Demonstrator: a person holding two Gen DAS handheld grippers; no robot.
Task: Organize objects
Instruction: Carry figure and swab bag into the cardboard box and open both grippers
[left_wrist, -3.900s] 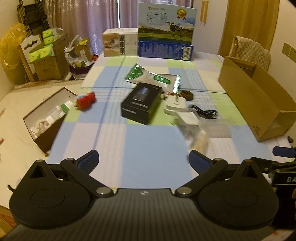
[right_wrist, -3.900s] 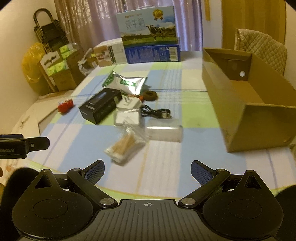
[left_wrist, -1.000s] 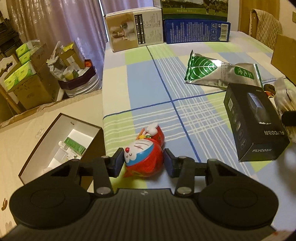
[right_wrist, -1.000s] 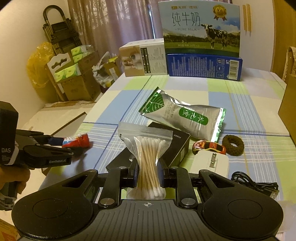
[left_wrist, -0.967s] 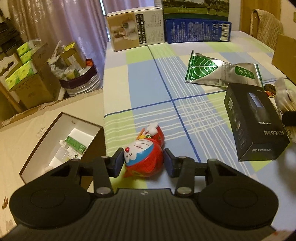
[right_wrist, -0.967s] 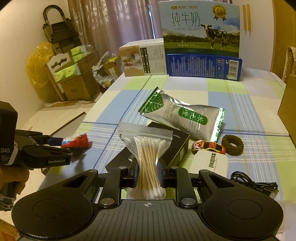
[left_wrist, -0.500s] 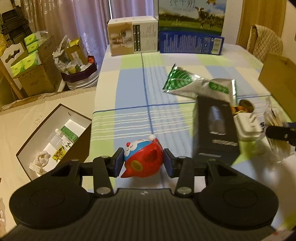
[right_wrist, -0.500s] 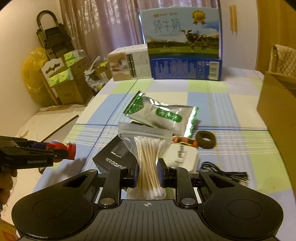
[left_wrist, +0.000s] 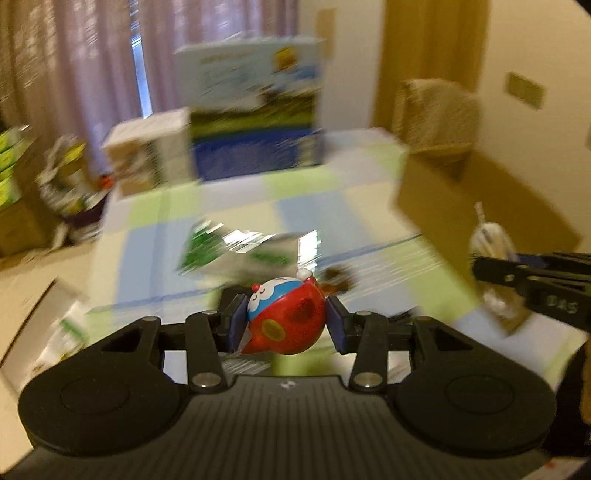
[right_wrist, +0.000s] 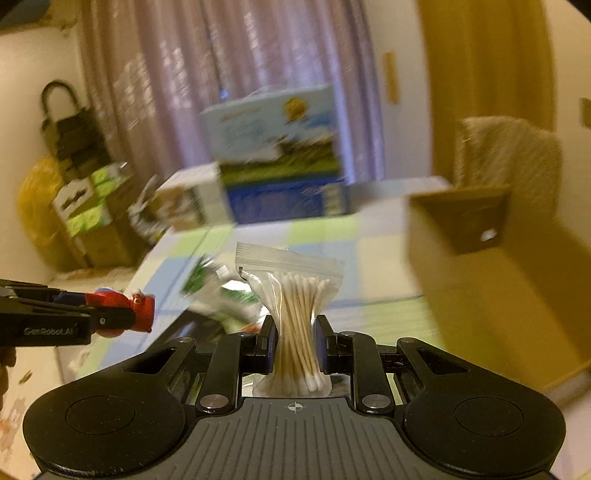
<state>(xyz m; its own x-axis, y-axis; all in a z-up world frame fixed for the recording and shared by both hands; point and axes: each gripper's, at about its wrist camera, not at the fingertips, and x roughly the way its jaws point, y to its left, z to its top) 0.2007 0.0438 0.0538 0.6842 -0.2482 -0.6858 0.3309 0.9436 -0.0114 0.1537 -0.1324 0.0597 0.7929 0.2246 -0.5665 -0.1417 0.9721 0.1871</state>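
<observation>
My left gripper (left_wrist: 283, 319) is shut on a red and blue cartoon cat toy (left_wrist: 284, 317), held up above the checked tablecloth. From the right wrist view the same toy (right_wrist: 127, 310) shows at the left, clamped in the left gripper (right_wrist: 142, 314). My right gripper (right_wrist: 294, 345) is shut on a clear zip bag of cotton swabs (right_wrist: 295, 306), also lifted off the table; that bag (left_wrist: 493, 258) appears at the right of the left wrist view. An open cardboard box (right_wrist: 491, 273) stands on the table to the right. Both views are blurred by motion.
A green and silver snack pouch (left_wrist: 240, 251) and a black box (right_wrist: 188, 332) lie on the table below the grippers. A milk carton box (right_wrist: 277, 155) and a smaller white box (right_wrist: 192, 199) stand at the far edge. A chair (right_wrist: 513, 151) sits behind the cardboard box.
Both grippers have swung to the right and risen, each still holding its object. The cardboard box has come further into both views.
</observation>
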